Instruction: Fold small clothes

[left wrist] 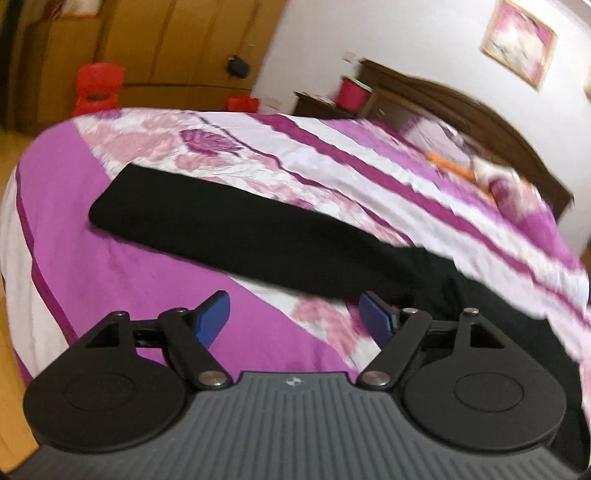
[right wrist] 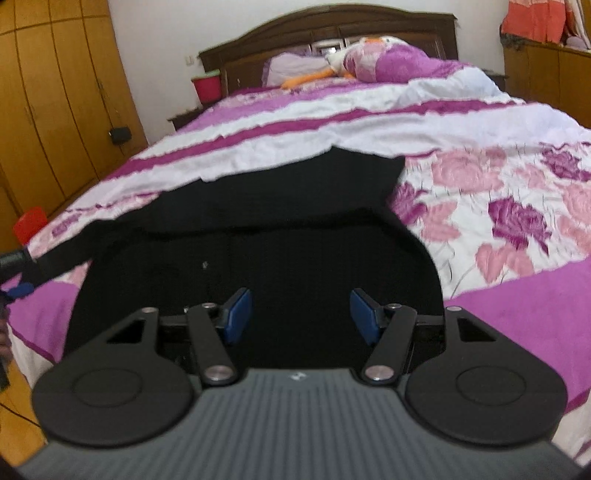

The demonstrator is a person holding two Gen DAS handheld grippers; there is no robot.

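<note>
A black garment (left wrist: 236,229) lies flat on the purple floral bedspread (left wrist: 110,266). In the left wrist view one long black leg or sleeve stretches away to the upper left. My left gripper (left wrist: 295,321) is open and empty, hovering just short of the garment's near edge. In the right wrist view the garment's wide body (right wrist: 280,236) fills the middle. My right gripper (right wrist: 301,314) is open and empty, directly above the black cloth. The left gripper (right wrist: 18,273) shows at the left edge of the right wrist view.
The bed has a dark wooden headboard (right wrist: 332,29) and pillows with an orange-and-white soft toy (right wrist: 321,74) at the far end. A red bucket (right wrist: 207,86) stands on a bedside table. Wooden wardrobes (right wrist: 55,92) line the left wall. A red chair (left wrist: 98,86) stands beyond the bed.
</note>
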